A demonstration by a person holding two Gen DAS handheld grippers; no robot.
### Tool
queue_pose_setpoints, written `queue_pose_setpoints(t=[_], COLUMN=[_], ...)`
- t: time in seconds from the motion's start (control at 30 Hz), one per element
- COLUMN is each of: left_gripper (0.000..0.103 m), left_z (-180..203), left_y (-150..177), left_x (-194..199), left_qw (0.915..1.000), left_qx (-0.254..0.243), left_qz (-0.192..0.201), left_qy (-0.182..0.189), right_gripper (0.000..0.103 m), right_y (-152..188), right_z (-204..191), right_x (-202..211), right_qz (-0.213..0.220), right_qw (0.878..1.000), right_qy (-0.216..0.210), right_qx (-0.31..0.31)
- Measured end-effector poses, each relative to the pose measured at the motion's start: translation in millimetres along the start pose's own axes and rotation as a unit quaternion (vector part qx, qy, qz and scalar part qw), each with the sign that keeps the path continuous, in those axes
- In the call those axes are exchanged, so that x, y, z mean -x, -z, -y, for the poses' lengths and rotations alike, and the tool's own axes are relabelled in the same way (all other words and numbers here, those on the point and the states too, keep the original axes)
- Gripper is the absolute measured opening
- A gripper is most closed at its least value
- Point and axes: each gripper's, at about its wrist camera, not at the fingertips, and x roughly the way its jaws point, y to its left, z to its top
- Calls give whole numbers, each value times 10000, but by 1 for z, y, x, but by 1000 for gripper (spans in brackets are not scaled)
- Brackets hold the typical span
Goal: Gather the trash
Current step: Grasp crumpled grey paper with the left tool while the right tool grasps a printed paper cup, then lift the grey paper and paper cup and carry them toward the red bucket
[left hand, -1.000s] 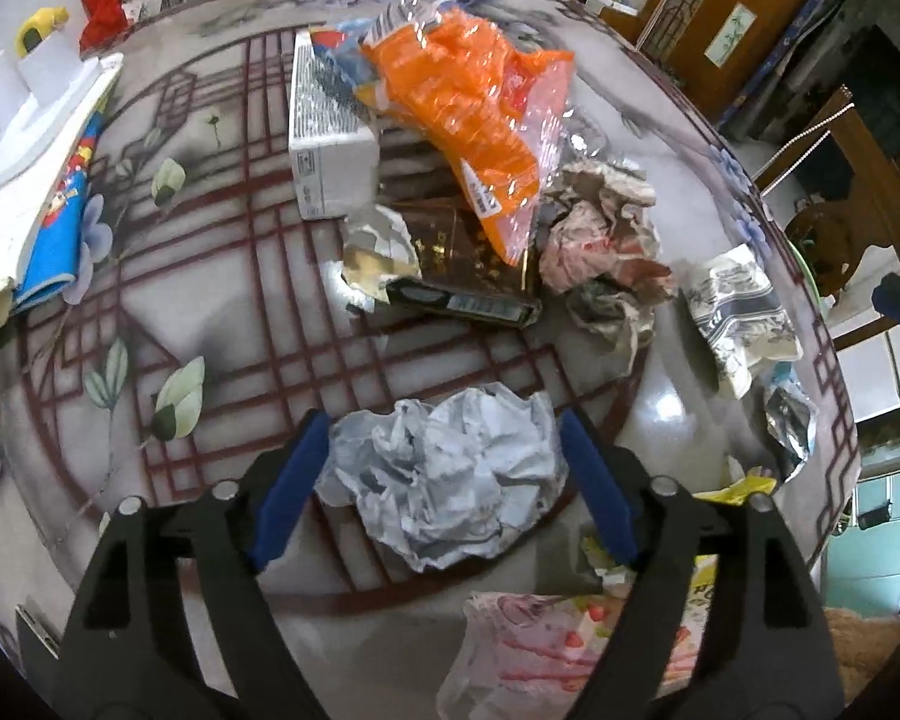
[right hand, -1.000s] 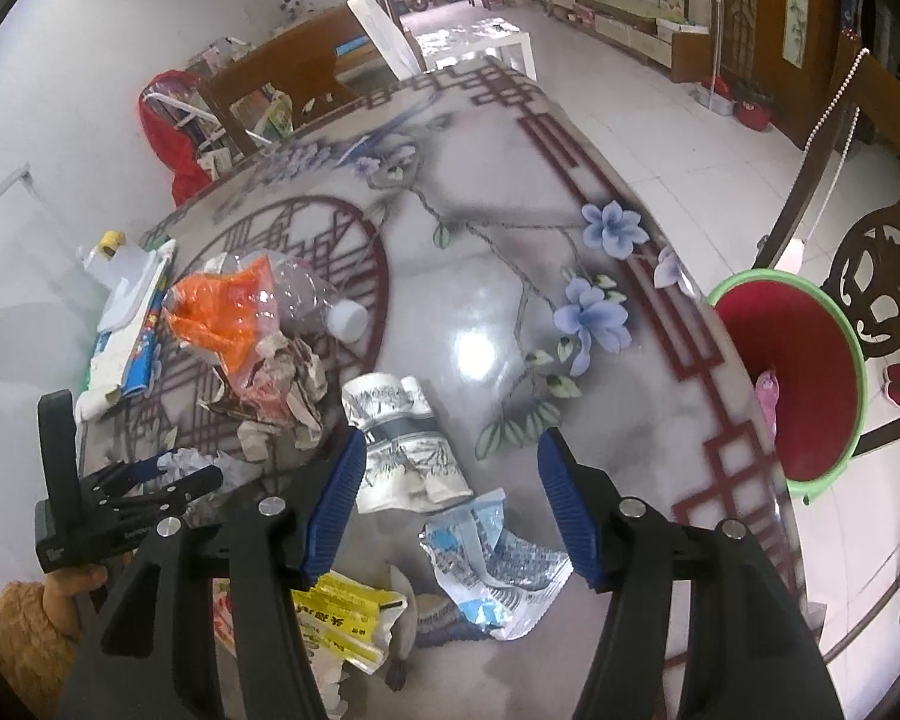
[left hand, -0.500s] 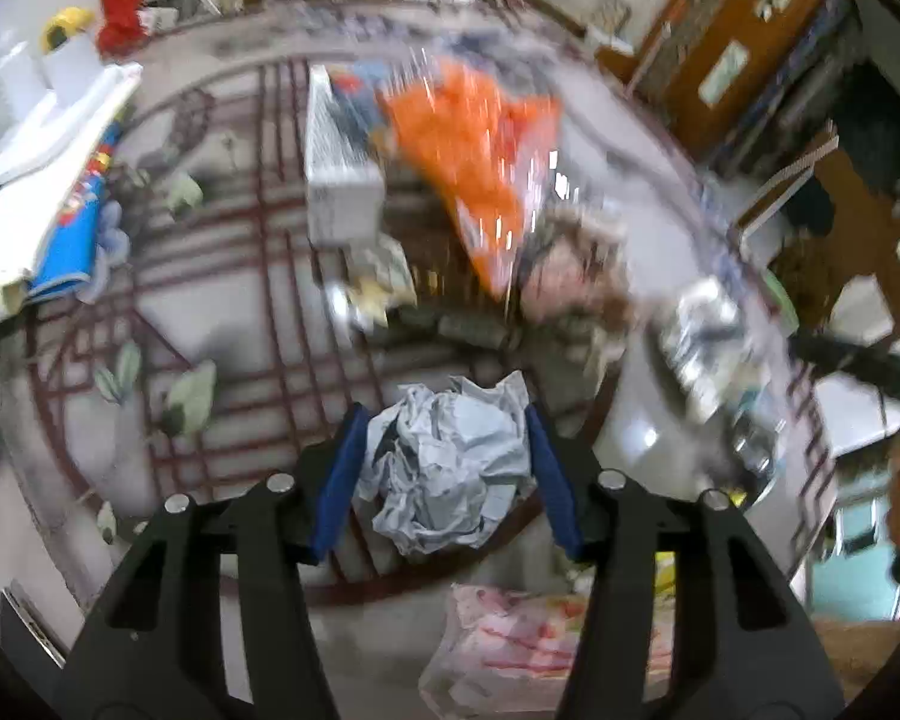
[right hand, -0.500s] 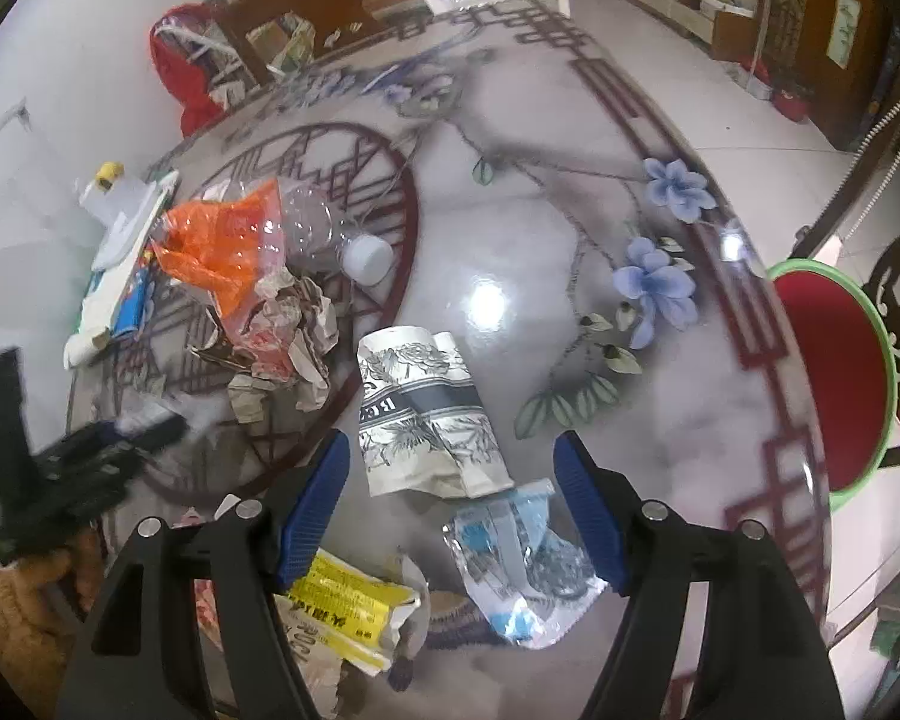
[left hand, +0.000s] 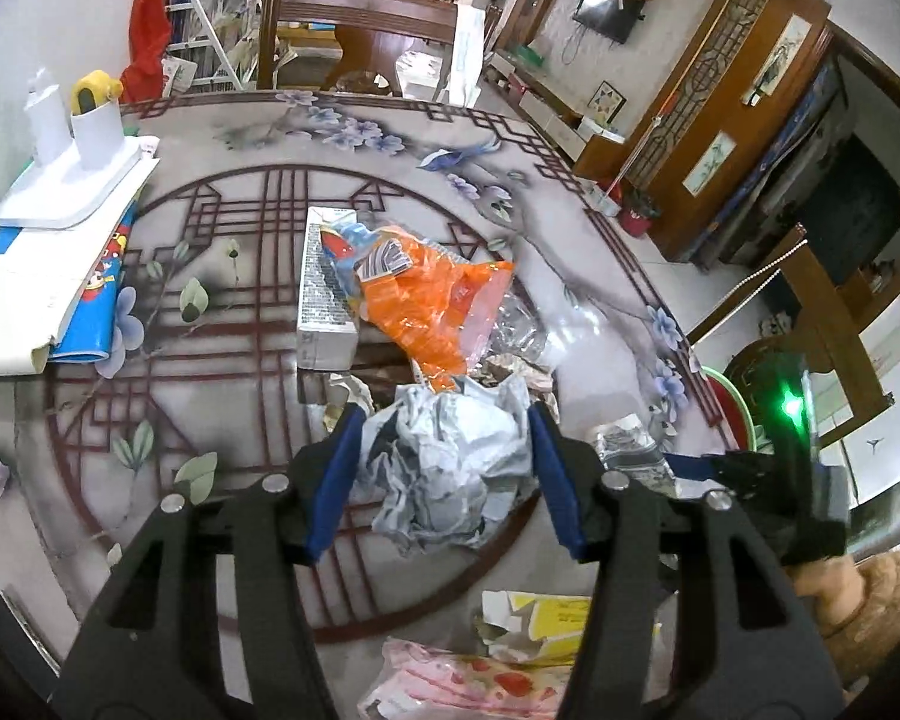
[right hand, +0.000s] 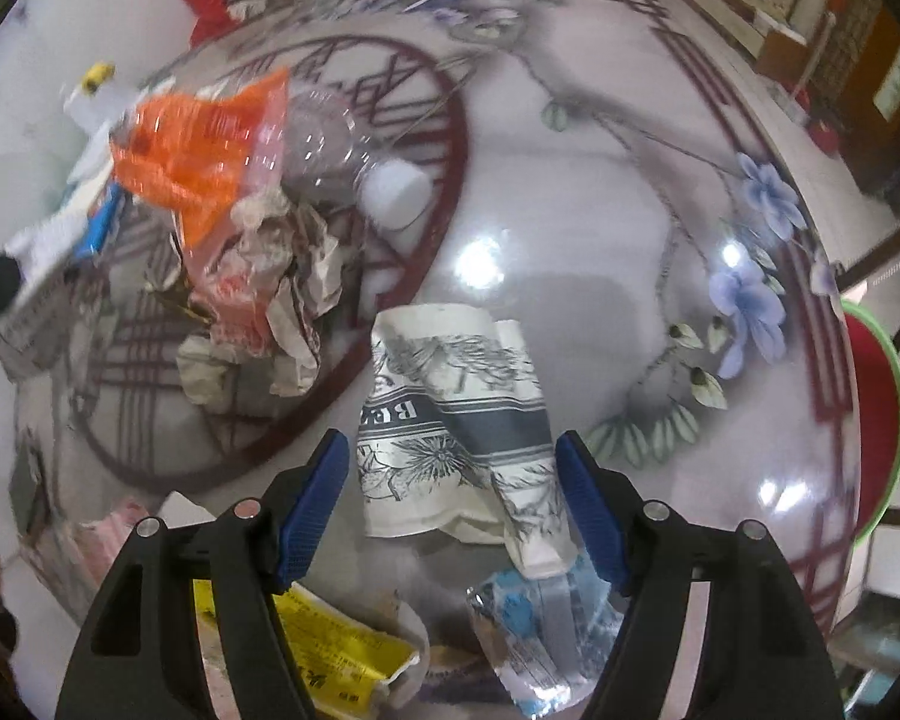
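Marble-patterned table [left hand: 222,372] with red lattice inlay, littered with trash. Far left: white stand [left hand: 72,180] on a blue-edged booklet [left hand: 99,300]. Centre: white carton [left hand: 324,294], just beside it an orange plastic wrapper [left hand: 432,312] lying over a clear crushed bottle [left hand: 528,324].

Left gripper [left hand: 444,468]: blue pads pressed on both sides of a crumpled grey-white paper ball [left hand: 450,462], narrowed round it; ball looks lifted clear of the table, though that is hard to confirm. Yellow packet [left hand: 546,618] and pink printed wrapper [left hand: 450,678] lie below it near the table edge.

Right gripper [right hand: 456,510]: fingers spread wide, gripping nothing, straddling a black-and-white floral printed wrapper [right hand: 450,420] flat on the table. Blue foil scrap [right hand: 540,624] just below. Right edge: red bin with green rim [right hand: 876,426] beside the table.
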Motion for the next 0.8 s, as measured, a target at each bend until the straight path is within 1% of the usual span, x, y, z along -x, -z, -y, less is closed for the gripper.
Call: queue_pose_setpoints(t=[0.1, 0.17, 0.4, 0.6, 0.7, 0.8], left_gripper=[54, 54, 54, 54, 54, 54], left_z=[1, 1, 9, 20, 25, 31], left_y=[-1, -1, -5, -12, -16, -21], left_x=[-2, -1, 3, 8, 11, 17], left_qw=[10000, 9999, 9999, 9998, 9997, 9993], left_qx=[73, 122, 88, 11, 4, 23], left_qz=[-32, -12, 68, 180, 224, 332], left_qy=[-8, 9, 3, 94, 139, 160], right_gripper=[70, 67, 66, 66, 66, 66], right_y=[1, 1, 1, 0, 2, -2], right_z=[-1, 1, 13, 23, 24, 23], right_x=[-10, -11, 10, 55, 86, 111], right_qz=[-63, -43, 280, 749, 1136, 1424], right_qw=[9999, 9999, 9996, 9964, 9925, 9884], right_qy=[112, 91, -56, -205, -228, -241], right_qx=[94, 59, -75, -338, -401, -466])
